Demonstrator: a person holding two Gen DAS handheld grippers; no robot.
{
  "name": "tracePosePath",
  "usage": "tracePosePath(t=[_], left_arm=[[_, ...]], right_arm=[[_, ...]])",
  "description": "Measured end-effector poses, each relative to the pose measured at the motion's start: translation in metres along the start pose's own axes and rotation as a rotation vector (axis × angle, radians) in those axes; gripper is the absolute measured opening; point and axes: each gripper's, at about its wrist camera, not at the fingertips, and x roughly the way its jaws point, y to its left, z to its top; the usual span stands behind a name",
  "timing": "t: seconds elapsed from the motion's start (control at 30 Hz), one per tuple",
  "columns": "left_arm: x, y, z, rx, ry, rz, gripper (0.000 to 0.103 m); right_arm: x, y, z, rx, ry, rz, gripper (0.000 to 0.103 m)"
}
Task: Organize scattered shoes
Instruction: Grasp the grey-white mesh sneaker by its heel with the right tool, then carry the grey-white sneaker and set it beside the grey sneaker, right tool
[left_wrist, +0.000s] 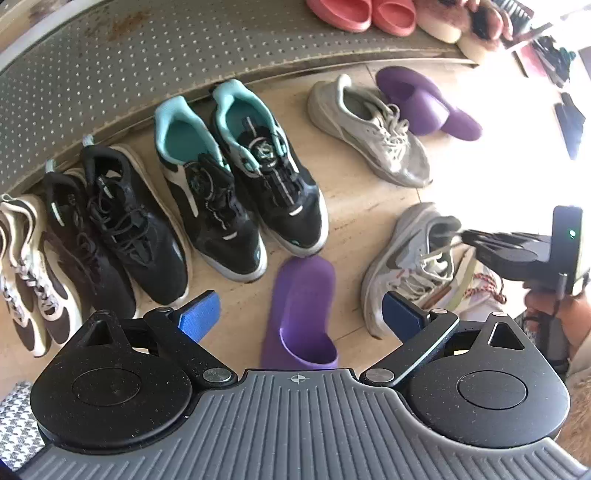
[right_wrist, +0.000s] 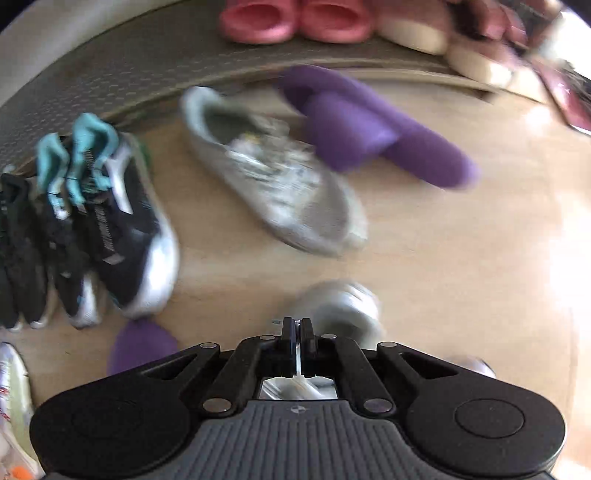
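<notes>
While the left tool hung with its blue-padded fingers spread wide and nothing between them, a purple slipper lay on the wooden floor directly beneath the gap. Along the edge of a perforated grey mat stood a neat row: a white-and-brown sneaker at the far left, then a black lace-up pair, then a black pair with teal lining, each pair side by side with heels toward the mat. Further right a grey sneaker lay loose at an angle, its laces touching a second purple slipper. A pair of pink slides sat up on the mat, with pale fluffy slippers just beside them.

The right tool was closed tight on the collar of another grey sneaker, which tilted in the left wrist view, heel uppermost, its toe resting by a pale shoe with red-flecked laces. A hand gripped the tool's handle at the right edge. From the right wrist, much blurred, the jaws stood pressed nearly together on a thin bit of that shoe, whose grey body hung below the tool. Whether the sole touched the floor could not be told.
</notes>
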Motion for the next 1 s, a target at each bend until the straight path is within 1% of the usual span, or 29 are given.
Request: tracePosePath(t=[0.03, 0.1, 0.2, 0.4, 0.53, 0.57, 0.6, 0.67, 0.73, 0.77, 0.8, 0.83, 0.9, 0.93, 1.0], left_arm=[[0.001, 0.000, -0.001, 0.003, 0.001, 0.005, 0.097], [0.003, 0.000, -0.002, 0.000, 0.003, 0.021, 0.097], [0.008, 0.001, 0.001, -0.008, 0.011, 0.036, 0.097], [0.016, -0.003, 0.008, -0.008, 0.034, 0.030, 0.097], [0.021, -0.006, 0.013, -0.002, 0.048, 0.031, 0.097], [0.021, -0.006, 0.014, -0.002, 0.050, 0.032, 0.097], [0.021, -0.006, 0.014, -0.001, 0.049, 0.034, 0.097], [0.021, -0.006, 0.014, 0.000, 0.047, 0.038, 0.097], [0.021, -0.006, 0.014, 0.002, 0.045, 0.041, 0.097], [0.021, -0.006, 0.013, 0.003, 0.044, 0.043, 0.097], [0.021, -0.006, 0.013, 0.003, 0.043, 0.045, 0.097], [0.020, -0.006, 0.013, 0.005, 0.038, 0.046, 0.097], [0.016, -0.004, 0.012, 0.006, 0.024, 0.047, 0.097], [0.014, -0.003, 0.010, 0.005, 0.018, 0.044, 0.097], [0.009, -0.002, 0.007, 0.005, 0.008, 0.036, 0.097]], right_arm=[[0.001, -0.006, -0.005, 0.023, 0.001, -0.006, 0.002], [0.015, -0.005, -0.014, 0.038, 0.000, -0.009, 0.002], [0.032, 0.003, -0.016, 0.009, 0.012, -0.014, 0.002], [0.078, 0.001, -0.006, 0.070, 0.046, 0.014, 0.002], [0.116, 0.003, -0.003, 0.101, 0.093, -0.007, 0.002], [0.122, 0.004, -0.004, 0.101, 0.102, -0.014, 0.003], [0.130, 0.005, -0.007, 0.104, 0.109, -0.025, 0.006], [0.131, 0.004, -0.006, 0.122, 0.106, -0.025, 0.006], [0.128, 0.005, -0.004, 0.113, 0.136, -0.036, 0.006], [0.126, 0.005, -0.003, 0.109, 0.151, -0.041, 0.009], [0.124, 0.005, -0.002, 0.108, 0.162, -0.045, 0.024], [0.117, 0.004, -0.002, 0.132, 0.152, -0.038, 0.025], [0.100, 0.002, -0.002, 0.168, 0.138, -0.026, 0.032], [0.090, 0.001, -0.001, 0.179, 0.133, -0.022, 0.040], [0.073, 0.001, 0.000, 0.162, 0.120, -0.037, 0.045]])
